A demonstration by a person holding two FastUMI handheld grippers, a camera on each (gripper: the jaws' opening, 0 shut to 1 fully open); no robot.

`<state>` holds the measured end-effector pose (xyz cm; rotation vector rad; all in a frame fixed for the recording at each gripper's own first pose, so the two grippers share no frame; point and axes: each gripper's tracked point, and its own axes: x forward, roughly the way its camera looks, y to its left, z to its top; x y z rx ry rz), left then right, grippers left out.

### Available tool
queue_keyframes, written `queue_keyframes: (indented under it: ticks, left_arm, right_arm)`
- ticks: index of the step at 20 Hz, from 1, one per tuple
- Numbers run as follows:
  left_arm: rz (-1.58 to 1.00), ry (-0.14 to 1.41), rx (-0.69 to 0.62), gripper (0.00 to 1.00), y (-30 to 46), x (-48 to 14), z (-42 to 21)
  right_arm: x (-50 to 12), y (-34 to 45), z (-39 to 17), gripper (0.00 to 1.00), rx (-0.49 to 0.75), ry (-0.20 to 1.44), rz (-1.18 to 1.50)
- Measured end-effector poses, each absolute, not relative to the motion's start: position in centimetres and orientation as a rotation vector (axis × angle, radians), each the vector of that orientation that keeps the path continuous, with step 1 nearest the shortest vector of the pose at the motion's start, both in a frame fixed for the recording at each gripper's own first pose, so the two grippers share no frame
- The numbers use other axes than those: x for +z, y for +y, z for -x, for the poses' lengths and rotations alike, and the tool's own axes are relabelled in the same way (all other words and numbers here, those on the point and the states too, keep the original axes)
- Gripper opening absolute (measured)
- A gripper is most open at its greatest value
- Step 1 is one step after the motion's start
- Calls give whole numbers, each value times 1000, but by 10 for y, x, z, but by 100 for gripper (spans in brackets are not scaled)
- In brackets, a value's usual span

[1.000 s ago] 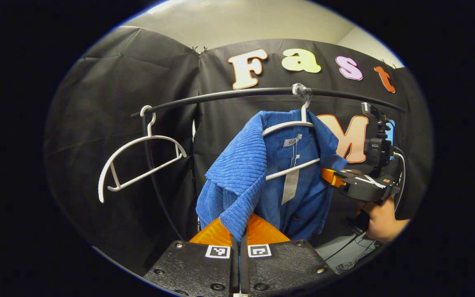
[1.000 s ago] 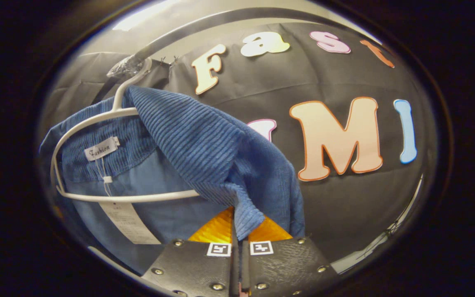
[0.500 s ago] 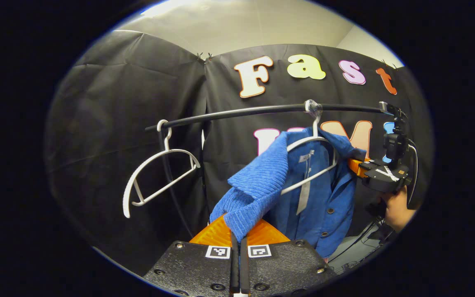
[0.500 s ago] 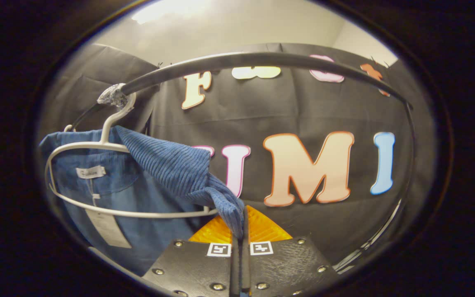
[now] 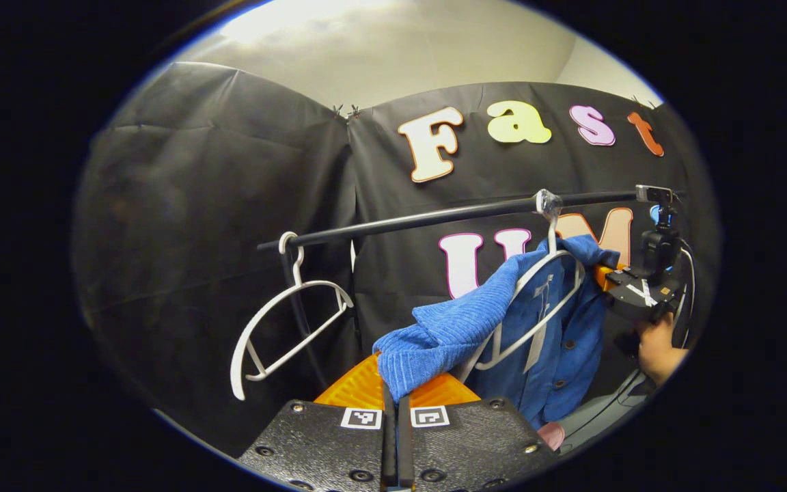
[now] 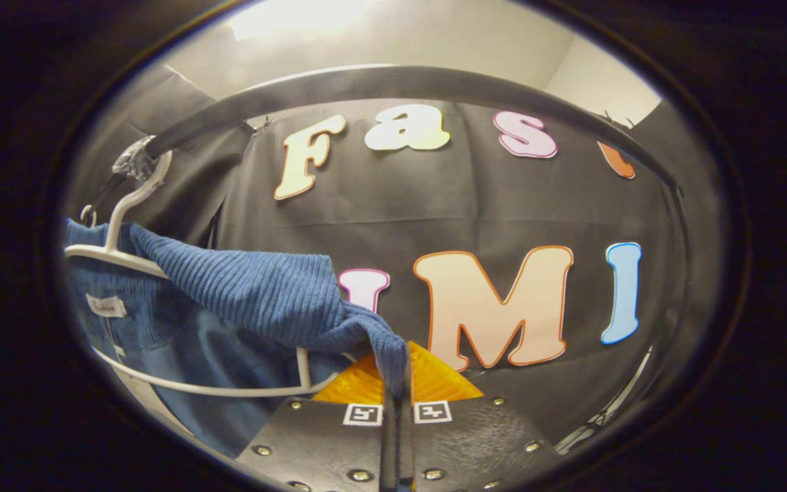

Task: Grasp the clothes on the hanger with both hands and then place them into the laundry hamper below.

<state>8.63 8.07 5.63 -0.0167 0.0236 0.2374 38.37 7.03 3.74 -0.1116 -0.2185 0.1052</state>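
A blue corduroy shirt [image 5: 557,342] hangs stretched across a white hanger [image 5: 537,314] on the black rail [image 5: 434,217]. My left gripper [image 5: 392,400] is shut on one side of its collar, pulled out toward me. In the left gripper view the right gripper [image 5: 602,273], held by a hand [image 5: 656,345], grips the shirt's far shoulder. In the right gripper view my right gripper [image 6: 397,396] is shut on the other collar side of the shirt [image 6: 257,301], drawn off the hanger [image 6: 188,386]. The hamper is out of sight.
An empty white hanger [image 5: 284,321] hangs at the left end of the rail. The rail [image 6: 393,85] arches close overhead in the right gripper view. Cables [image 5: 605,403] run down at the lower right.
Both grippers have drawn outward and apart with the collar held, stretching the shirt off the hanger's shoulders. The hanger and rail look farther away in both views.
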Motion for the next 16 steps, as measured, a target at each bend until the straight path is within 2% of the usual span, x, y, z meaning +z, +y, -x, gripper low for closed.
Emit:
queue_keyframes:
  ticks: [2, 3, 4, 5, 16]
  left_arm:
    - [22, 37, 235, 3, 81, 46, -95]
    - [21, 34, 237, 0, 83, 46, -100]
    - [19, 27, 230, 1, 84, 47, -106]
    - [7, 27, 227, 1, 83, 48, -110]
    - [37, 53, 231, 1, 73, 17, -132]
  right_arm:
    - [38, 69, -396, 3, 95, -215, 76]
    - [38, 68, -401, 2, 90, -214, 55]
    - [42, 66, -405, 7, 83, -219, 35]
    - [43, 65, -408, 2, 81, -216, 17]
    - [-12, 66, -434, 2, 121, -99, 73]
